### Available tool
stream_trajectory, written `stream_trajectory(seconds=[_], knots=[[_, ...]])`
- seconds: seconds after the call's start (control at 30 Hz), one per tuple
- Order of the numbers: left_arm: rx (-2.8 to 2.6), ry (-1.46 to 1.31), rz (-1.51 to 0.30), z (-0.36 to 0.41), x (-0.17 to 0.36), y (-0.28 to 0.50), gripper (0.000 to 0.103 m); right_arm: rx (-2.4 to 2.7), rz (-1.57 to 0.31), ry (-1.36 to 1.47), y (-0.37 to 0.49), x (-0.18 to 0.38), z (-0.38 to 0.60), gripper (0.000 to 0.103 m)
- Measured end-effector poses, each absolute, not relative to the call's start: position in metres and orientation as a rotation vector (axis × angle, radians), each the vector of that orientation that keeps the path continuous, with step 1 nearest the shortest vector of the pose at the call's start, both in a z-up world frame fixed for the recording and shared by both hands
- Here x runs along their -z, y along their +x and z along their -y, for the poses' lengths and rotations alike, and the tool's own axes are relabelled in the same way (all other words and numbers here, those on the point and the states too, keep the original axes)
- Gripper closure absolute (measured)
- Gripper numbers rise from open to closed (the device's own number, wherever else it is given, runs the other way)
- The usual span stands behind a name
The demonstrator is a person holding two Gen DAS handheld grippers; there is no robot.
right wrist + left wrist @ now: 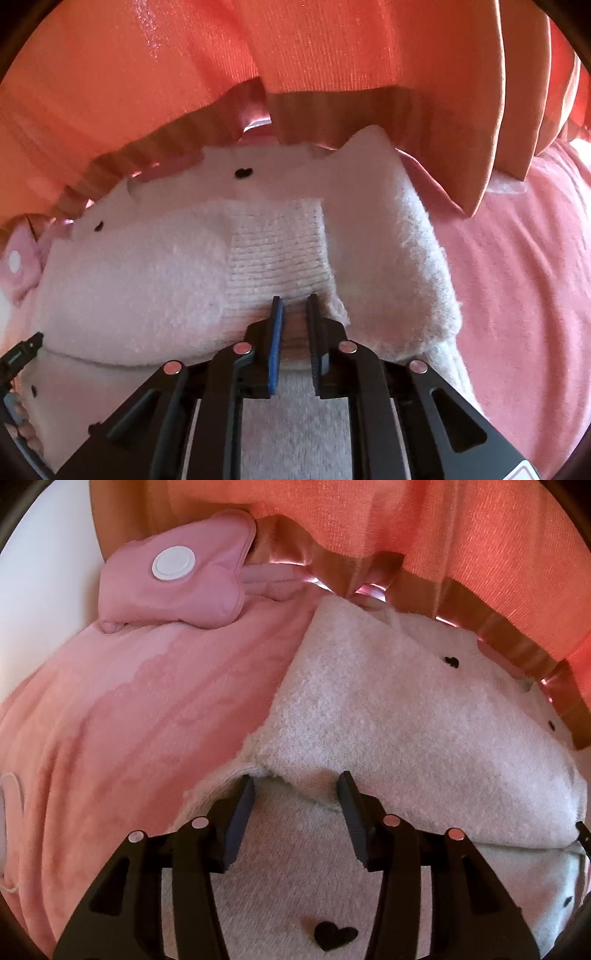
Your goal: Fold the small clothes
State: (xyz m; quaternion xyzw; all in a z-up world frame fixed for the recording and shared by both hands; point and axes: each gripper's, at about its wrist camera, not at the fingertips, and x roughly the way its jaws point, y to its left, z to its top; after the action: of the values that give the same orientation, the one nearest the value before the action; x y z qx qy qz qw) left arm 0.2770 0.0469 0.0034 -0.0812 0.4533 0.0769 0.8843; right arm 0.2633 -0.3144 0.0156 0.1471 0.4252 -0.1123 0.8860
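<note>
While the fuzzy white heart-print garment lies half-folded on the pink blanket, left tongs gape apart at its fold and right tongs pinch its ribbed cuff, so folding seems unfinished.

The white garment is soft, fuzzy cloth with little black hearts; its cuff is ribbed knit. It lies on a pink blanket that looks soft and fleecy. The pink pouch is smooth cloth with a shiny white plastic button. The orange curtain is thin, rough woven cloth.
</note>
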Motion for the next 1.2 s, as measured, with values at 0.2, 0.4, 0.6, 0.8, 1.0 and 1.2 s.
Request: stream_trajectory(seconds=[0.2,0.4,0.6,0.8,1.0,1.2], knots=[[-0.053,-0.33,-0.997,-0.073,-0.021,0.227,0.031,0.272,-0.877,0.444,0.163,-0.052,0.333,0.05],[-0.029,-0.366,-1.049,-0.112,-0.02,0.121,0.009,0.252,-1.059,0.588,0.039,-0.014,0.338,0.041],[-0.068,-0.415,-1.07,-0.122,0.003,0.064,0.009,0.192,-1.059,0.735,-0.008,-0.004,0.318,0.03],[-0.003,-0.425,-1.091,-0.109,0.006,0.054,0.022,0.174,-1.07,0.699,-0.002,0.019,0.292,0.031],[0.088,-0.513,-1.138,-0.123,-0.013,0.057,0.095,0.148,-0.987,0.7,0.0,-0.005,0.288,0.092],[0.177,-0.398,-1.051,-0.123,-0.067,0.016,0.097,0.153,-0.874,0.496,-0.05,-0.065,0.273,0.096]])
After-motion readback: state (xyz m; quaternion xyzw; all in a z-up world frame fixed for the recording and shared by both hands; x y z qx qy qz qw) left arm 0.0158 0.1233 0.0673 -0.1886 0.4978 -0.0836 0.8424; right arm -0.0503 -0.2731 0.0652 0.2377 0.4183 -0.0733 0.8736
